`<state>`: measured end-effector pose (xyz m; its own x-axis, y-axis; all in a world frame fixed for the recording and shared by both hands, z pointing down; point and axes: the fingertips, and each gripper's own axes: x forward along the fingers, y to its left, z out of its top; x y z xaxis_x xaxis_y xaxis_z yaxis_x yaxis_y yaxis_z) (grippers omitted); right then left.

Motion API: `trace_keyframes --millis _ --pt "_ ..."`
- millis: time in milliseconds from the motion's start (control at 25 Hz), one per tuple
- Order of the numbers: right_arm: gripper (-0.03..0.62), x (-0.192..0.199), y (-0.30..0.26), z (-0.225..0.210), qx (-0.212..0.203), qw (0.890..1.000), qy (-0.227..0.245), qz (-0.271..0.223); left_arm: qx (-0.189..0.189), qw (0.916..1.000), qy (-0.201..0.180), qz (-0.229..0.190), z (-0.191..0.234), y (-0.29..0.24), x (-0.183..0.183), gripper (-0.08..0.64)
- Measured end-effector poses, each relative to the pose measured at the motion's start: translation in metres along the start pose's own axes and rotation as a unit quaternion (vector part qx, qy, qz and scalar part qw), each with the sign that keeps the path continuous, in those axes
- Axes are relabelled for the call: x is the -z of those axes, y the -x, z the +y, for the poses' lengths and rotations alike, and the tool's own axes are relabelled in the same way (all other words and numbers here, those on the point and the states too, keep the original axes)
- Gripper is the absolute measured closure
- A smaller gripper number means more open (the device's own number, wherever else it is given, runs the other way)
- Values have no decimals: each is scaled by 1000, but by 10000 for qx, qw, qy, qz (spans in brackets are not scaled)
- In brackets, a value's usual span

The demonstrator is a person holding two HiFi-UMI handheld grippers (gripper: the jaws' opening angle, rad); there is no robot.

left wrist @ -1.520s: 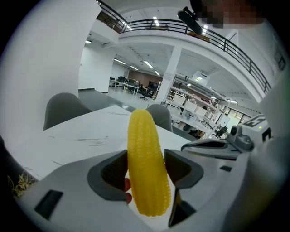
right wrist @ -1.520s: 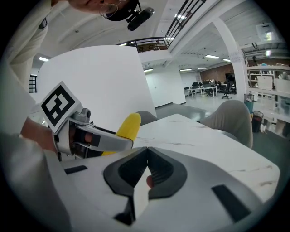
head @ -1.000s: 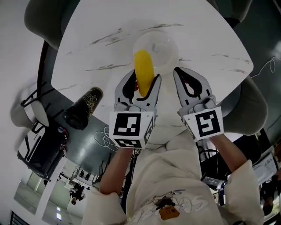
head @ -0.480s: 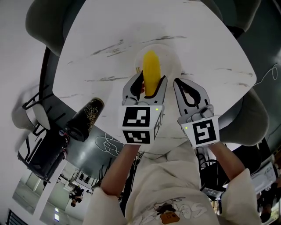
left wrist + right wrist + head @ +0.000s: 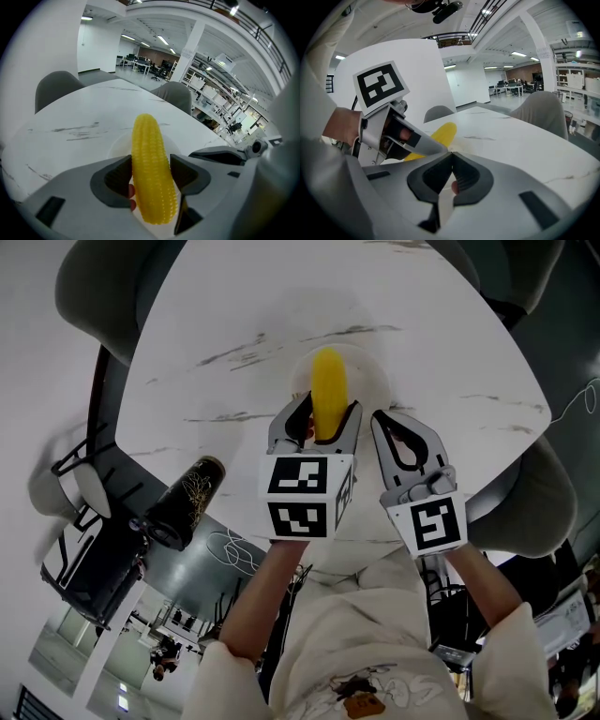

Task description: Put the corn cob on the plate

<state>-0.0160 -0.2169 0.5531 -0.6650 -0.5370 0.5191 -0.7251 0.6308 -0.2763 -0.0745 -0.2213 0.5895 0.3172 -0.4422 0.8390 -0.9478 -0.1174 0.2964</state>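
A yellow corn cob (image 5: 328, 393) sticks forward out of my left gripper (image 5: 316, 421), which is shut on its lower half. In the left gripper view the corn cob (image 5: 150, 173) fills the gap between both pads, and its tip points over a white plate (image 5: 117, 145) on the marble table. From the head view the white plate (image 5: 370, 381) lies right under the cob. My right gripper (image 5: 392, 432) hangs just right of the left one, shut with nothing in it. The right gripper view shows the corn cob (image 5: 440, 133) and the left gripper's cube (image 5: 386, 89) to its left.
The round white marble table (image 5: 234, 315) has grey chairs (image 5: 89, 282) around it. A black patterned cup (image 5: 183, 498) lies at the table's near-left edge. More grey chairs (image 5: 56, 86) stand beyond the table in the left gripper view.
My left gripper has carried the corn cob forward and a little right, so it now hangs over the plate's middle. The right gripper has barely moved.
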Motion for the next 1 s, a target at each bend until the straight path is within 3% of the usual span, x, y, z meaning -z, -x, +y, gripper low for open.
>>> trace_keyframes --millis 320,440,680,1000 --pt "588 1 -4 -7 36 9999 -95 -27 -122 9997 -118 188 3 -10 4 299" --pt "586 2 -3 -8 42 9999 -146 -24 -127 9997 -160 140 3 -11 1 299" --pt "588 4 3 -4 7 9998 -199 -7 -38 9979 -622 -187 -8 -3 -15 298" --pt "586 0 10 -7 15 9999 -147 -49 -22 9986 -328 -419 -11 14 -13 298"
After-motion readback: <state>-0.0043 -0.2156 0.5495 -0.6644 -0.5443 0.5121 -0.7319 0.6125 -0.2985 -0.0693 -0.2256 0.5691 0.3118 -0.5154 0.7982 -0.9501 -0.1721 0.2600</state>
